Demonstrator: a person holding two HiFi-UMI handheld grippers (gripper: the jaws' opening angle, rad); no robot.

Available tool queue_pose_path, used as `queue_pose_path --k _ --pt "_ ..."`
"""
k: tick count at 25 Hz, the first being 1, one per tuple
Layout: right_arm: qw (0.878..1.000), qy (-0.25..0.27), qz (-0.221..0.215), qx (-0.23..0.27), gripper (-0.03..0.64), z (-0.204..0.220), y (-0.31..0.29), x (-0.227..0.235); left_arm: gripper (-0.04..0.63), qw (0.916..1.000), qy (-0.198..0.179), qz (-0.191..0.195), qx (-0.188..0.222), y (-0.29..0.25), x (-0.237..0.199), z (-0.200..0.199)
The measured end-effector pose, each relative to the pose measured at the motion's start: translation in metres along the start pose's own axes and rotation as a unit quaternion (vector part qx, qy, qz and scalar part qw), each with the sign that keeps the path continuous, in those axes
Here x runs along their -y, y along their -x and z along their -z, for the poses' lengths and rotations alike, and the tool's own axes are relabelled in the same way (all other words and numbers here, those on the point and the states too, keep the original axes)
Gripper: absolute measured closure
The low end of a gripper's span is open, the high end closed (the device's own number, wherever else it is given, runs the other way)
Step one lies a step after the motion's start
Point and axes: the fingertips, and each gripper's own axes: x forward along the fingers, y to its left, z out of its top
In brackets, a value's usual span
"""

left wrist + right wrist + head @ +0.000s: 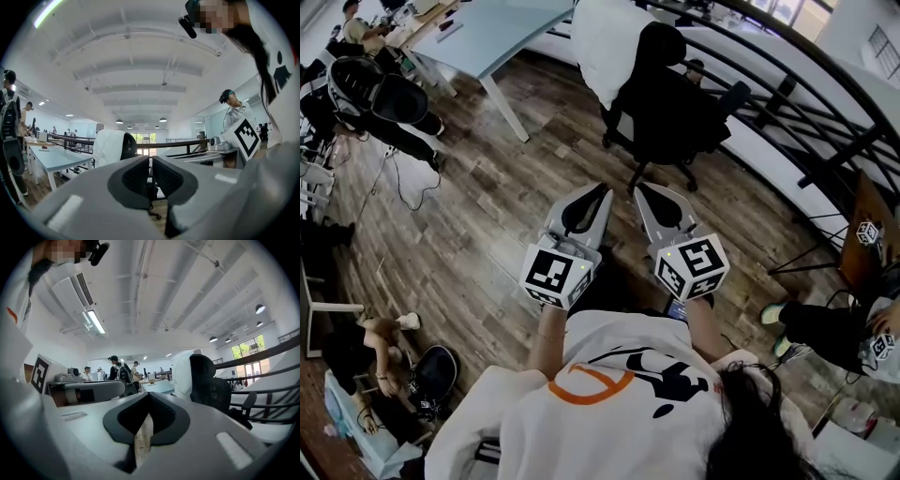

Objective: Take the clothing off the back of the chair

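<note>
A white garment (605, 47) hangs over the back of a black office chair (675, 103) on the wood floor ahead of me. Both grippers are held side by side at waist height, well short of the chair. The left gripper (598, 195) is shut with nothing in it, and so is the right gripper (643, 193). In the left gripper view the garment (108, 145) and chair (129, 146) stand far beyond the closed jaws of the left gripper (150, 160). The right gripper view shows the garment (182, 375) on the chair (213, 387), up and right of the right gripper (149, 397).
A pale blue table (487, 37) stands left of the chair and a black railing (787, 94) runs behind it. Another chair with dark gear (370, 94) is at far left. People sit on the floor at lower left (366, 352) and right (853, 328).
</note>
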Motion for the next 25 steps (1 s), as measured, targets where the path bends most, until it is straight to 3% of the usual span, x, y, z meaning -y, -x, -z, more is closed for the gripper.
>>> queue_pose_path --k 12,25 --pt "1.000 0.000 0.029 -0.009 0.611 -0.021 -0.127 0.039 0.535 0.9994 0.008 0.035 -0.002 -0.068 -0.122 -0.009" --pt "0.997 0.011 0.075 -0.011 0.611 -0.031 -0.197 0.060 0.356 0.9954 -0.001 0.093 -0.024 -0.118 -0.197 0.001"
